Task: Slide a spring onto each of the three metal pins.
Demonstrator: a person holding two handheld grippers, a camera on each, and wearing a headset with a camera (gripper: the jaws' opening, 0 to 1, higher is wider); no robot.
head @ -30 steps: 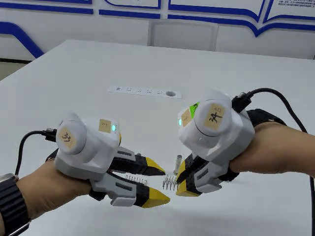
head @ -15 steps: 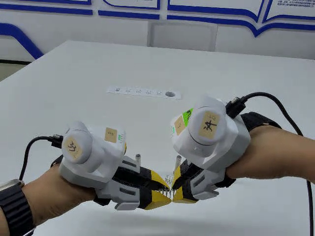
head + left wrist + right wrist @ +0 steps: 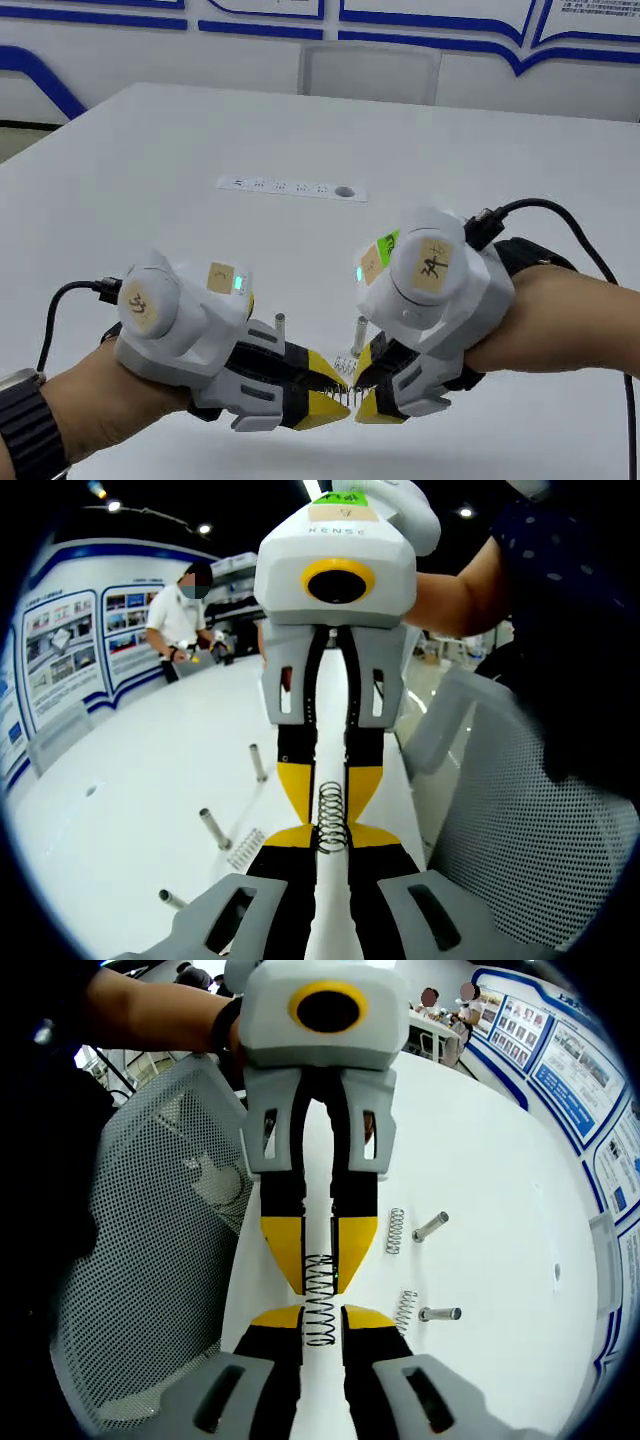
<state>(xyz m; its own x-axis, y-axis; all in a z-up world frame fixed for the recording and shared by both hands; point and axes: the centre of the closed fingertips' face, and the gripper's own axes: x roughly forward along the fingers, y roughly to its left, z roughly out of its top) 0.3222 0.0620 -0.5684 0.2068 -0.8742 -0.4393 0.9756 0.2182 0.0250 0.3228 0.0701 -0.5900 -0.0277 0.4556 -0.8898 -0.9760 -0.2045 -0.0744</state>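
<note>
Yellow on white
The left claw (image 3: 330,840) and right claw (image 3: 322,1320) are black with yellow tips; spring (image 3: 320,1300) and pins (image 3: 438,1314) are silver-grey, the worktop (image 3: 200,130) plain white.

We're getting bright, even light on the smooth white tabletop (image 3: 180,150), shadows faint and soft. Both gripper views bulge hard toward the edges, small round ceiling spotlights (image 3: 205,528) flare a bit, far background's mushy.

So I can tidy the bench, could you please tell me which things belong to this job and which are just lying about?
Job: held spring, loose springs, metal pins, left claw, right claw.
Lying about: power strip, mesh chair.
</note>
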